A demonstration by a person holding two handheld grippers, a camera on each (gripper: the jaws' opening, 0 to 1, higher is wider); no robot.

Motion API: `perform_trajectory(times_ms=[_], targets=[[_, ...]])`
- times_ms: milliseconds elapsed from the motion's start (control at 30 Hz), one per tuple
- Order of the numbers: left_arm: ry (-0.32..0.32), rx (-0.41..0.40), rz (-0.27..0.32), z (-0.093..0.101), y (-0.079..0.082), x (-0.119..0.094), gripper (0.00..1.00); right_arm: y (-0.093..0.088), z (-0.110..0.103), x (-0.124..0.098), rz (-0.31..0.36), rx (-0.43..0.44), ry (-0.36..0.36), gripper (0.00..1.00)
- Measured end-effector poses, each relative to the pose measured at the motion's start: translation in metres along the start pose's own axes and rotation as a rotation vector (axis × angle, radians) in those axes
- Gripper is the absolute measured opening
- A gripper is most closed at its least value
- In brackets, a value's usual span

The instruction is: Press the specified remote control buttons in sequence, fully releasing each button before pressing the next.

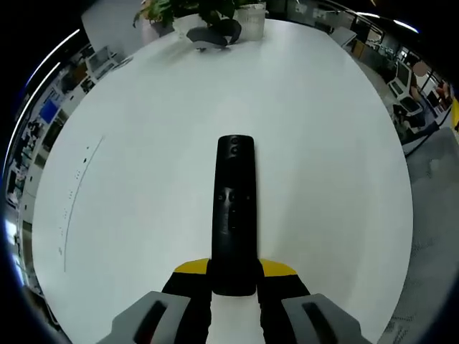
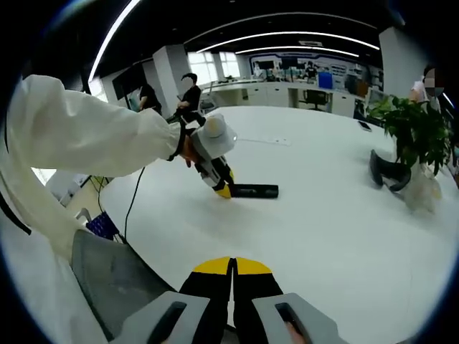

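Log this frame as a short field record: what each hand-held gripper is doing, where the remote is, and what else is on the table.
left hand-held gripper: shut on the near end of the remote control
remote control: black, lying flat on the white table, pointing away from the left hand-held gripper
right hand-held gripper: shut, holding nothing, above the table and apart from the remote
buttons: none being pressed
other items: potted plant and a dark curved object at the far table edge
holder: white sleeve reaching to the left hand-held gripper
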State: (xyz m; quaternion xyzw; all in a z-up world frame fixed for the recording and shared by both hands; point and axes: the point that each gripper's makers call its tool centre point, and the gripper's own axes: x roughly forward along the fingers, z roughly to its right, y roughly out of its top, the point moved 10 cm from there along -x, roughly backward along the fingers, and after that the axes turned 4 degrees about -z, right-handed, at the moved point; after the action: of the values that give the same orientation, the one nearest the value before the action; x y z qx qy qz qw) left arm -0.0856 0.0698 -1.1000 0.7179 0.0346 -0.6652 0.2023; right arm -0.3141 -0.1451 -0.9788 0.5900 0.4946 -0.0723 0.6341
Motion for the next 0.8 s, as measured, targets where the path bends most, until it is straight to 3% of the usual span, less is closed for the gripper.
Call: perform_trajectory(times_ms=[600,800], targets=[[-0.009,0.014,0.012,0.038,-0.017,-0.005,0.23,-0.009,-0.011,-0.012,0.048,-0.014,0.015,0.00],[-0.012,0.023,0.011,0.050,-0.021,-0.006,0.23,-0.019,-0.017,-0.011,0.011,-0.036,0.035,0.00]])
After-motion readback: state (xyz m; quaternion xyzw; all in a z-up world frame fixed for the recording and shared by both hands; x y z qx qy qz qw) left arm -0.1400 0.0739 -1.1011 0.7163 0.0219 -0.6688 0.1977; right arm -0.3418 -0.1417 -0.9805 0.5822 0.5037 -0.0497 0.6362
